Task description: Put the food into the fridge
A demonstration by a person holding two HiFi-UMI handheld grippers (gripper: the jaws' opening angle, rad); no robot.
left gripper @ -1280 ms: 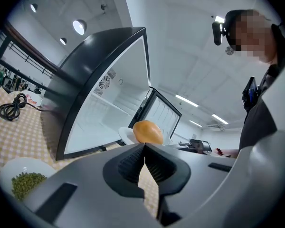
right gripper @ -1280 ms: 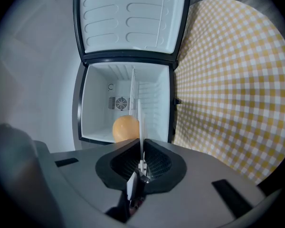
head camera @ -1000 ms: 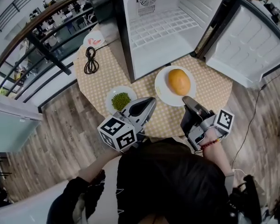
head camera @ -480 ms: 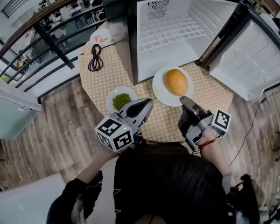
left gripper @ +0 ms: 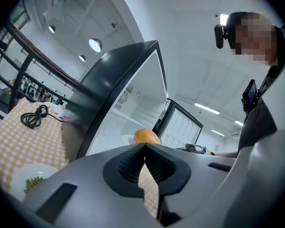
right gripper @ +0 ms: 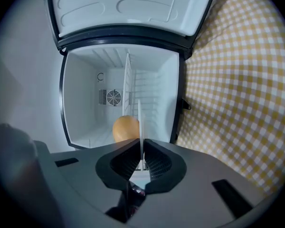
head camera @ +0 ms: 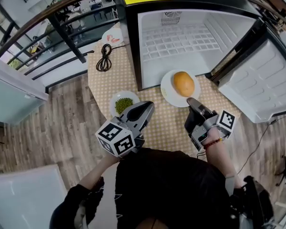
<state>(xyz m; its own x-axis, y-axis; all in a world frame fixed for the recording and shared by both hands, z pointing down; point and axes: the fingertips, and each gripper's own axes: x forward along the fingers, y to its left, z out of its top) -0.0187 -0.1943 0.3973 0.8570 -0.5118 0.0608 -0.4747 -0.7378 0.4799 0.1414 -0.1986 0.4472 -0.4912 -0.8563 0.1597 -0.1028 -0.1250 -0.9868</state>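
Right tongs are gripping the plate of food before the open fridge.
The right tongs are standing narrow, pinching the plate's near rim, whose thin white edge is showing between the pads in the right gripper view. The food (a round orange lump) is sitting on that plate just in front of the fridge's mouth, not yet inside. The left tongs are hovering with their tips meeting and nothing between them, over the checked desk, in front of the fridge and left of the plate. A small dish of peas is lying on the desk near the fridge's front left corner, and a coiled cable is lying to the fridge's left. The fridge's door is standing wide open at its right.
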